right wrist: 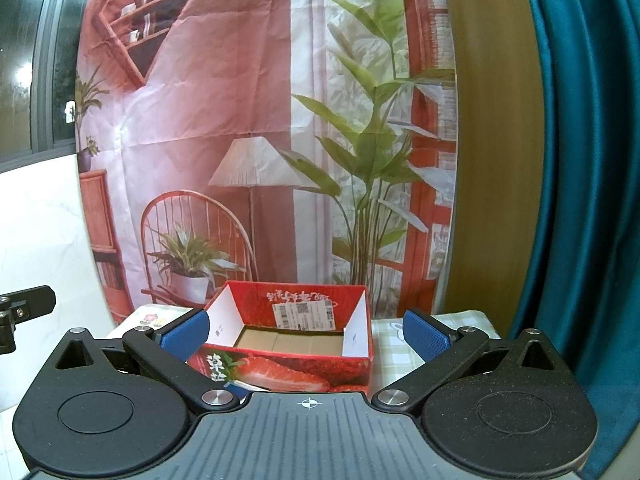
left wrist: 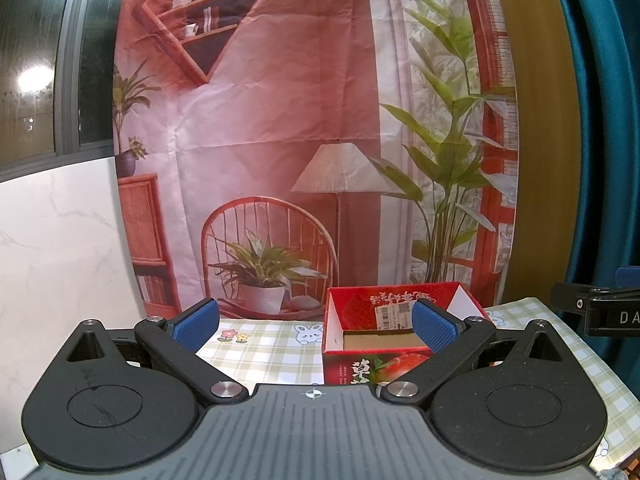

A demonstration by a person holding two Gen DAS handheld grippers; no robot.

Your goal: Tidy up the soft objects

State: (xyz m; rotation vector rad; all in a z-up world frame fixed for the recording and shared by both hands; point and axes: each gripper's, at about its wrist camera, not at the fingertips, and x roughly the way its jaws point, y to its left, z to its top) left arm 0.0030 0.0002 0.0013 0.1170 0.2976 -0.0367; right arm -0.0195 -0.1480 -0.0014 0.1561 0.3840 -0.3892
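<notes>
A red strawberry-print cardboard box (left wrist: 384, 364) (right wrist: 296, 368) stands open on a green checked tablecloth (left wrist: 272, 352) (right wrist: 394, 346). Its brown floor shows bare, with a white shipping label on the back wall. My left gripper (left wrist: 316, 326) is open, its blue pads spread wide and nothing between them; the box lies ahead and to the right. My right gripper (right wrist: 306, 332) is open too, hovering in front of the box with its pads either side of it. No soft object shows in either view.
A printed fabric backdrop (left wrist: 304, 120) hangs right behind the table. A white marble-look wall (left wrist: 56, 240) is on the left and a teal curtain (right wrist: 584, 160) on the right. The other gripper's black body (left wrist: 600, 312) (right wrist: 24, 312) pokes in at each frame's edge.
</notes>
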